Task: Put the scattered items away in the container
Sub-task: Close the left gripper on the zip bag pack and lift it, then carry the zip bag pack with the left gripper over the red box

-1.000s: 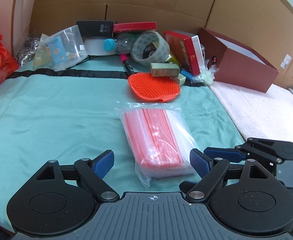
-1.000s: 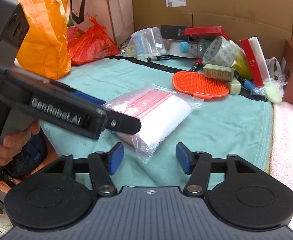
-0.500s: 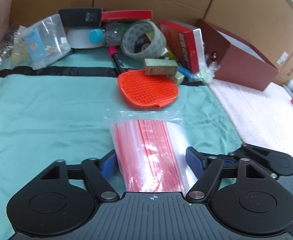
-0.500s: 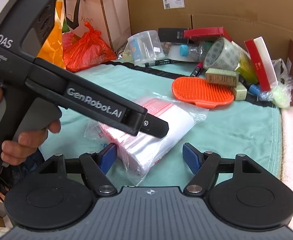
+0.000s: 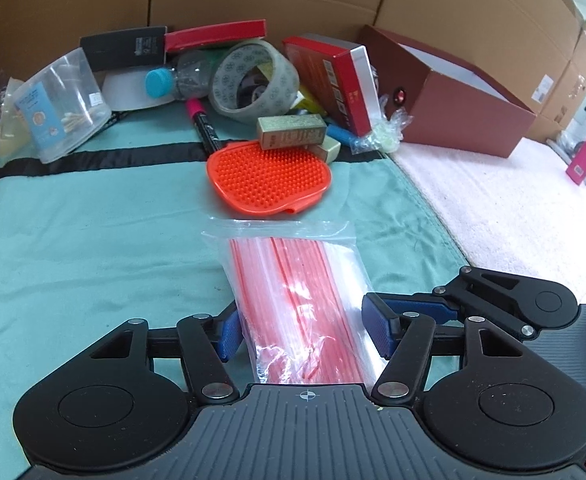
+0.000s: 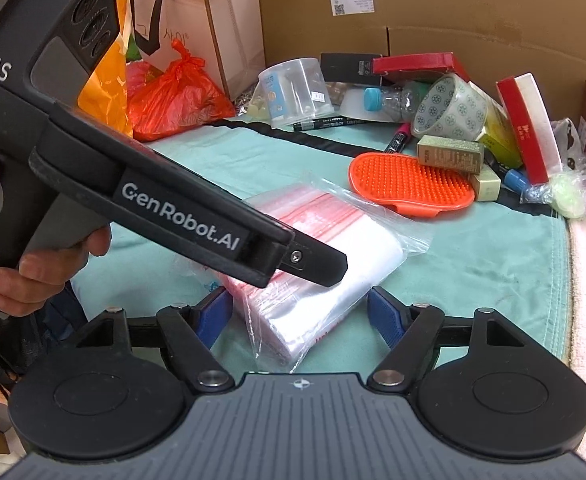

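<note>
A clear pack of red-striped zip bags (image 5: 305,304) lies on the teal cloth (image 5: 73,248). My left gripper (image 5: 305,330) is open, its blue pads on either side of the pack's near end. The pack also shows in the right wrist view (image 6: 325,248), between the open pads of my right gripper (image 6: 299,318), with the left gripper's body (image 6: 153,184) above it. The dark red open box (image 5: 453,104) stands at the back right. An orange bristle brush (image 5: 267,178) lies beyond the pack.
A pile at the back holds a tape roll (image 5: 253,76), red box (image 5: 333,80), gold carton (image 5: 291,132), pink marker (image 5: 203,120), bottle (image 5: 181,80) and clear tub (image 5: 61,104). A pink towel (image 5: 493,216) lies right. Orange and red bags (image 6: 173,92) sit left.
Both grippers moved forward over the zip bag pack, which now sits between each pair of pads. The left gripper's pads have narrowed a little around it.
</note>
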The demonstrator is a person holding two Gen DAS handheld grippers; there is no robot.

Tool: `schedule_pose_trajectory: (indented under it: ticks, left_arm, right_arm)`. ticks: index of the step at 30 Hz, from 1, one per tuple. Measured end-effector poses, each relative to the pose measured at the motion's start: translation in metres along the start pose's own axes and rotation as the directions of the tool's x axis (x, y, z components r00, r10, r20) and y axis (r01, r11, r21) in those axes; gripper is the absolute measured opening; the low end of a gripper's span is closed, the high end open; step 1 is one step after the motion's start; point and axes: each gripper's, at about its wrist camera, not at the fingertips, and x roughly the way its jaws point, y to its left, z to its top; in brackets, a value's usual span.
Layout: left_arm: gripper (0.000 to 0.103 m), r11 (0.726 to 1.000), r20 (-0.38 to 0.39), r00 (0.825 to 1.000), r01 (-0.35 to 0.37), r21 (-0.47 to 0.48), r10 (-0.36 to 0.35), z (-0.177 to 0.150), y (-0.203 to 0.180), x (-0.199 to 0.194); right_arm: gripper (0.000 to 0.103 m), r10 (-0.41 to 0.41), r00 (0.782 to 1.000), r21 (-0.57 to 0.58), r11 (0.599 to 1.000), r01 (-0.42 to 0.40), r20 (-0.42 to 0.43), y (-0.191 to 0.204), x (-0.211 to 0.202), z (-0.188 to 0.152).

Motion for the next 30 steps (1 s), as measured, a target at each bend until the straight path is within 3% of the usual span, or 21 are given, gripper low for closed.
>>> schedule_pose_trajectory:
  ticks: [4, 11, 20, 30]
  left_arm:
    - [0.072, 1.0, -0.003, 1.0, -0.01, -0.023, 0.01, 0.003, 0.009, -0.001]
    - [0.056, 0.998, -0.005, 1.0, 0.025, -0.065, -0.025, 0.003, 0.016, 0.001]
    - [0.045, 0.999, -0.009, 0.999, -0.035, 0.028, 0.035, 0.009, -0.016, -0.004]
    - [0.045, 0.992, 0.064, 0.997, 0.031, 0.123, -0.039, 0.047, -0.071, -0.012]
  right_arm:
    - [0.078, -0.002, 1.0, 0.002, 1.0, 0.002, 0.0, 0.001, 0.0, 0.0]
    - [0.077, -0.005, 1.0, 0.022, 1.0, 0.004, 0.012, 0.0, 0.003, 0.001]
    - [0.062, -0.004, 1.0, 0.058, 0.998, 0.003, 0.014, -0.004, -0.012, 0.001]
    - [0.061, -0.093, 0.986, 0.114, 0.99, 0.078, 0.136, -0.035, -0.071, 0.011]
